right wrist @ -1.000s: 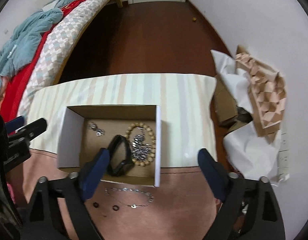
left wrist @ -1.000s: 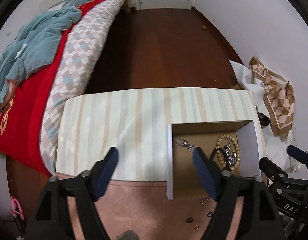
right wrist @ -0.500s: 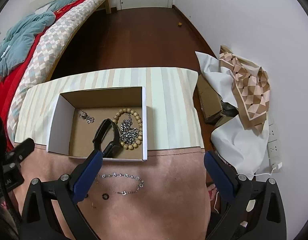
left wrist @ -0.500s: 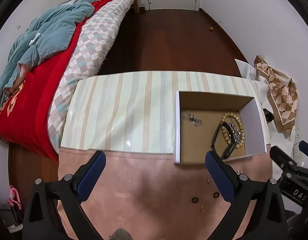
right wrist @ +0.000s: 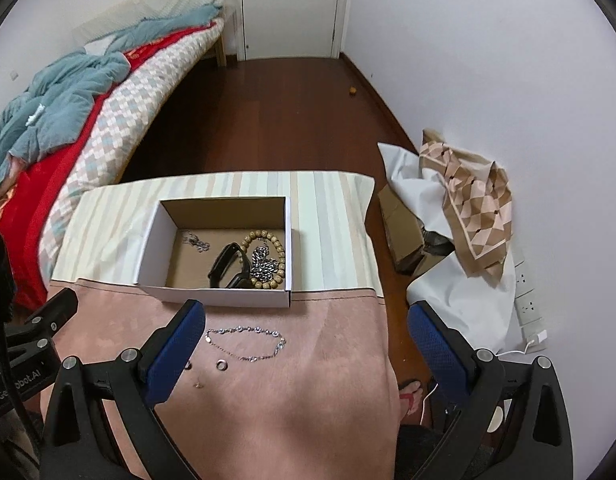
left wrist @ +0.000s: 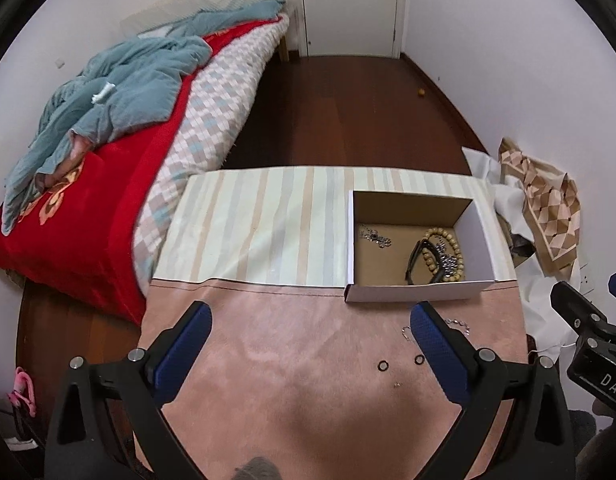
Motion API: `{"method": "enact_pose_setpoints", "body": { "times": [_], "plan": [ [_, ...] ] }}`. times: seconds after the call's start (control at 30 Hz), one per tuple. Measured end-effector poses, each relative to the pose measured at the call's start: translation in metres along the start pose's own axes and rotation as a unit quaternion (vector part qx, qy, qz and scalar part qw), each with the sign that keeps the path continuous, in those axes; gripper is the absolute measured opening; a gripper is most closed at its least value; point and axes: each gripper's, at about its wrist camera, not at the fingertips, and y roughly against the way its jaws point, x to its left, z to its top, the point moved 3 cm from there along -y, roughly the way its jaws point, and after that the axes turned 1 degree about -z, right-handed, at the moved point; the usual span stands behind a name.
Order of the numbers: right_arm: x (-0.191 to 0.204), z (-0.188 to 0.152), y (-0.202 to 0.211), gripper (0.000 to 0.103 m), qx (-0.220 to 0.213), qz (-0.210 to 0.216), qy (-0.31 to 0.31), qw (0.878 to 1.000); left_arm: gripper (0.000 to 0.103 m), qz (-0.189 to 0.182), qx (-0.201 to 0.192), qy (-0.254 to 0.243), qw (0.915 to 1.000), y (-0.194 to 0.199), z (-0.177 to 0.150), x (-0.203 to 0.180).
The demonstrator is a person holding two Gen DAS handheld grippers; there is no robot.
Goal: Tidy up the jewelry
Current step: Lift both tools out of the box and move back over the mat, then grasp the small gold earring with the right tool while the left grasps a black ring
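An open white cardboard box point(right wrist: 212, 296) point(left wrist: 415, 293) sits on the table. Inside lie a wooden bead bracelet point(right wrist: 276, 245) point(left wrist: 451, 240), a black band point(right wrist: 224, 266) point(left wrist: 413, 256), a silver chain point(right wrist: 264, 266) and a small silver piece point(right wrist: 196, 240) point(left wrist: 373, 236). On the pink cloth point(right wrist: 292, 400) in front of the box lie a silver chain bracelet point(right wrist: 246, 344) point(left wrist: 457, 323), two small rings point(right wrist: 221, 365) point(left wrist: 382, 365) and a tiny stud point(right wrist: 198, 385). My left gripper point(left wrist: 308, 316) and right gripper point(right wrist: 304, 316) are both open, empty, held above the cloth.
A bed point(left wrist: 108, 184) with a red cover and blue blanket stands to the left. Crumpled patterned paper point(right wrist: 471, 204), white wrapping and a flat carton point(right wrist: 399, 228) lie on the floor at the right by the wall. A wall socket point(right wrist: 527, 304) is low right.
Both grippers have pulled back and up from the box. The box and the loose jewelry in front of it now show in full. Nothing was picked up.
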Motion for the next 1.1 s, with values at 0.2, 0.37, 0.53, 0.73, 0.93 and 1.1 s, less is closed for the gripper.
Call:
{"method": "enact_pose_setpoints", "body": {
  "times": [0.2, 0.37, 0.53, 0.73, 0.93, 1.1],
  "plan": [
    [-0.006, -0.014, 0.045, 0.102, -0.033, 0.003, -0.007, 0.999, 0.102, -0.006, -0.036, 0.0, 0.9993, 0.043, -0.011, -0.001],
    [-0.013, -0.021, 0.078, 0.102, -0.055, 0.009, -0.016, 0.998, 0.102, -0.01, -0.066, 0.003, 0.9977, 0.078, -0.016, -0.002],
    [-0.019, -0.025, 0.108, 0.102, -0.077, 0.014, -0.025, 0.997, 0.102, -0.013, -0.089, 0.007, 0.996, 0.104, -0.018, -0.002],
    [-0.025, -0.028, 0.119, 0.102, -0.083, 0.026, -0.037, 0.996, 0.102, -0.009, -0.101, 0.013, 0.9948, 0.114, -0.017, -0.002],
    [-0.041, -0.042, 0.079, 0.102, -0.051, 0.052, -0.071, 0.995, 0.102, 0.028, -0.094, 0.027, 0.9949, 0.082, -0.029, 0.006],
    [-0.029, -0.075, 0.01, 0.097, -0.002, 0.072, -0.066, 0.995, 0.102, 0.079, -0.028, 0.04, 0.9956, 0.015, -0.057, 0.019]
  ]
}}
